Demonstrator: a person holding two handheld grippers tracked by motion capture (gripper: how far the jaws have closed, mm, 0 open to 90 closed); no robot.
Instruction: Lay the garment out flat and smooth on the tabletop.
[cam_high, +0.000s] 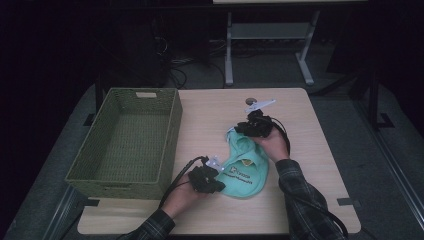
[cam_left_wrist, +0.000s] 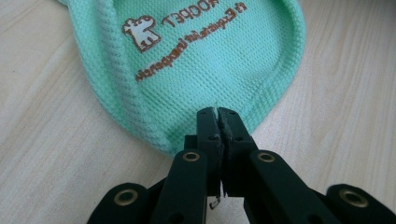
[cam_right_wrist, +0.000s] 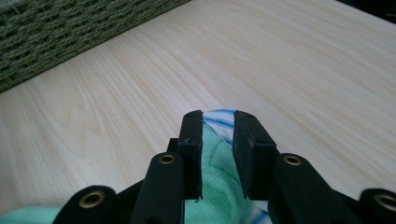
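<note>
left gripper (cam_left_wrist: 218, 114): jaws pinch garment (cam_left_wrist: 205, 60) hem; right gripper (cam_right_wrist: 218, 122): jaws slack around collar

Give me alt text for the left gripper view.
The left gripper is shut on the hem of a mint-green cloth with brown printed lettering, lying on the pale wooden table.
</note>
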